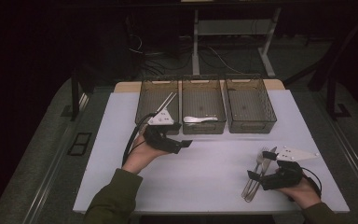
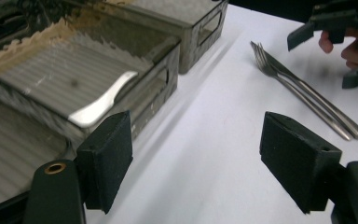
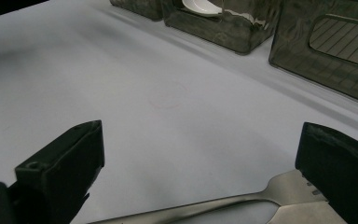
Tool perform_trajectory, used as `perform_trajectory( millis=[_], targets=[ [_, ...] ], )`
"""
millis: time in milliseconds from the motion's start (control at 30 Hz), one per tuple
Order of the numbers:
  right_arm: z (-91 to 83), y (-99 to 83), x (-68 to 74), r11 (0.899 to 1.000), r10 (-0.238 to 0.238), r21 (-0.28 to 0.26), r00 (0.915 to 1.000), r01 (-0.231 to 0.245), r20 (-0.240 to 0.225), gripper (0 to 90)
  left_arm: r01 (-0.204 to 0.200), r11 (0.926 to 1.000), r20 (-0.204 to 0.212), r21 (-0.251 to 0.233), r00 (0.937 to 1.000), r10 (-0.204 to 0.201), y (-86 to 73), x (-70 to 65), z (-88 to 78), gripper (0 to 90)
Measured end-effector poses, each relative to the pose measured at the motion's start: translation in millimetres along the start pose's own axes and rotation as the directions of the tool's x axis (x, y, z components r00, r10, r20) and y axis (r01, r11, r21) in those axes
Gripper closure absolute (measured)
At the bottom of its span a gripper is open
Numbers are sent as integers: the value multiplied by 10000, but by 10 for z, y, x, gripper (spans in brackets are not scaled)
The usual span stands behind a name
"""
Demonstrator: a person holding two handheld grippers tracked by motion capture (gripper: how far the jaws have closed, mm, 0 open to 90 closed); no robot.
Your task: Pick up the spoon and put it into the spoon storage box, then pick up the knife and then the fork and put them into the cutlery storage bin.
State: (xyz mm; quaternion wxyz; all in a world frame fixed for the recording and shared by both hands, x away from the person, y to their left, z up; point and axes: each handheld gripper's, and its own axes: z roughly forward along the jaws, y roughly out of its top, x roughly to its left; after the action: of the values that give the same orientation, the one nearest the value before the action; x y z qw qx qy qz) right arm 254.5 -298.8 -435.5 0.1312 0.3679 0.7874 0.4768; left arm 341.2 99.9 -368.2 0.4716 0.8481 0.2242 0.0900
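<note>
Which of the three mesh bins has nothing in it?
The right bin holds nothing; the middle bin holds a spoon, and the left bin holds chopsticks.

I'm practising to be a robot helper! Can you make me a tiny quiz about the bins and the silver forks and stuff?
1. How many dark see-through plastic bins stand in a row at the far side of the white table?
2. True or false: the shiny white spoon lies in the middle bin.
3. What lies on the table by the right gripper? A) a red cup B) silver metal forks C) a blue plate

Key: 1. Three: left bin, middle bin, right bin. 2. True. 3. B; its jaws stand open, like those of the left gripper.
</note>
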Motion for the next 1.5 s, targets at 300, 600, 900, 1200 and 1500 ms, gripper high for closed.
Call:
perform_trajectory(
  millis=[300, 600, 900, 1200, 1500],
  targets=[
    [-7, -2, 3, 10000, -8, -15, 10000, 8, 12, 12, 76, 10000, -343, -62, 9994, -78, -308, -101, -148, 202],
    [-20, 0, -3, 10000, 43, -31, 10000, -43, -34, 13, 229, 9996, -789, -136, 9966, -239, -606, -190, -246, 84],
    [-82, 33, 27, 9980, -87, 628, 9981, 126, -608, 202, 534, 9986, -794, 5, 9954, -532, -842, -263, -306, 0],
    [-123, -17, 131, 9842, -338, 1697, 9945, 503, -988, 618, 532, 9983, -827, 235, 9953, -511, -900, -273, -309, 0],
    [-50, -51, 137, 9607, -390, 2693, 9931, 677, -1107, 867, 488, 9981, -705, 388, 9965, -459, -915, -279, -283, 0]
  ],
)
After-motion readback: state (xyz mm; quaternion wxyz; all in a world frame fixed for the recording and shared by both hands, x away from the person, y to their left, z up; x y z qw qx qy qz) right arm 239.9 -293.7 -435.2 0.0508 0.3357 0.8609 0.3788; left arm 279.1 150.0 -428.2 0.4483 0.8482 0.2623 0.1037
